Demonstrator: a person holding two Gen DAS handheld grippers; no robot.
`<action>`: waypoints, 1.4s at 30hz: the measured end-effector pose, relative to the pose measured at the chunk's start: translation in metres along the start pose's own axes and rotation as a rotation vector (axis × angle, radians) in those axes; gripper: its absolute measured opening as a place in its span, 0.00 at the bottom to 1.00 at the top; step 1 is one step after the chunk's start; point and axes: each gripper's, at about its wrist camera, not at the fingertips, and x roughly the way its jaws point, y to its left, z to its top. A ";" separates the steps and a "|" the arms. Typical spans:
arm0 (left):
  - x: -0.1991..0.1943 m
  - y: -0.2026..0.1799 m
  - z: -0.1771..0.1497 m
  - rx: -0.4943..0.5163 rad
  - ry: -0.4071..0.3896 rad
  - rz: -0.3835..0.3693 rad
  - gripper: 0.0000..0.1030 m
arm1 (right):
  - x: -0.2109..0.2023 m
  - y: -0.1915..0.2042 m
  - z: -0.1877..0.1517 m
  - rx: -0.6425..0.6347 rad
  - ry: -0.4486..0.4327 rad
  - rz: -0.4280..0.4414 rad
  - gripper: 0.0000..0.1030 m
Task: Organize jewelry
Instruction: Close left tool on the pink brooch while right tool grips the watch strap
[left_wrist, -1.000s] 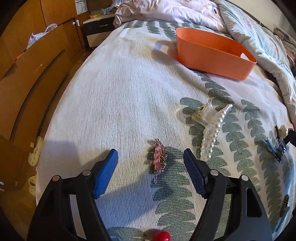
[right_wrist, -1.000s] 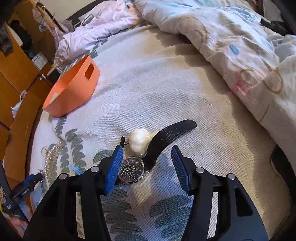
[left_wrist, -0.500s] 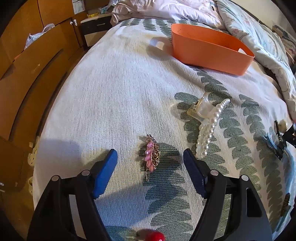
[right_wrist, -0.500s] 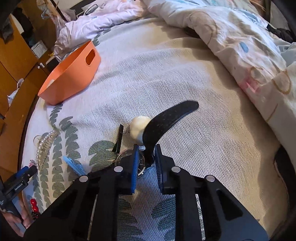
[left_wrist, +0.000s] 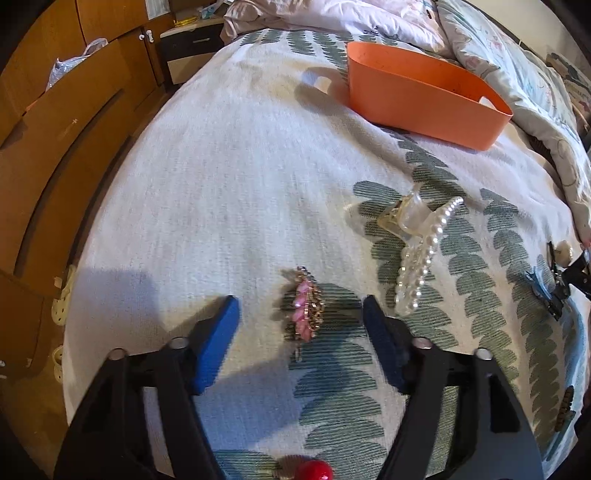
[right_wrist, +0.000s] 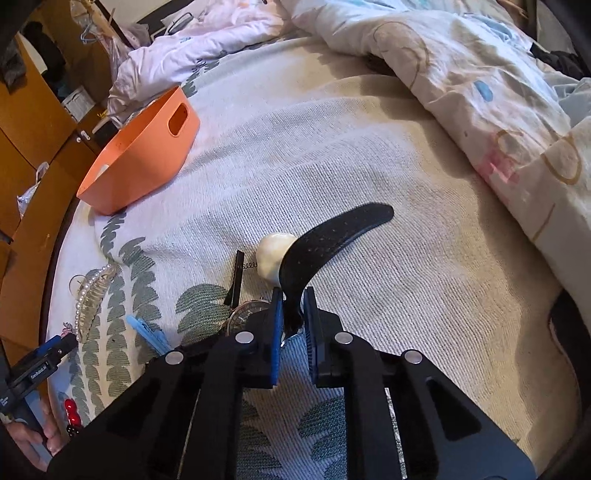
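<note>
Jewelry pieces lie scattered on a white bedspread (left_wrist: 229, 177) printed with green leaves. From the left wrist view, the left gripper (left_wrist: 300, 317) hangs wide open and holds nothing, its blue pads on either side of a pink and gold jewelled brooch (left_wrist: 304, 319) lying flat on the bed. To the right of the brooch rests a clear hair claw edged with white pearls (left_wrist: 417, 251). Farther back sits an orange plastic basket (left_wrist: 421, 99). A red bead (left_wrist: 314, 470) shows at the bottom edge.

From the right wrist view, the right gripper (right_wrist: 293, 325) is closed tight on the black perforated strap of a wristwatch (right_wrist: 325, 243), whose round face (right_wrist: 245, 314) lies partly hidden behind the left pad. The strap curves up and to the right. A cream pearl-like ball (right_wrist: 271, 253) sits just behind the strap. The orange basket (right_wrist: 144, 155) stands well apart at upper left.
</note>
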 end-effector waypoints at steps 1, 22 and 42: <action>0.000 0.001 0.000 -0.002 0.001 0.001 0.56 | 0.000 0.000 0.000 -0.001 0.002 0.000 0.11; -0.004 -0.007 -0.006 0.034 -0.004 0.041 0.17 | -0.008 0.001 -0.001 -0.015 -0.003 -0.016 0.08; -0.022 -0.002 -0.002 -0.005 -0.027 -0.019 0.12 | -0.052 0.008 0.007 -0.014 -0.077 0.036 0.04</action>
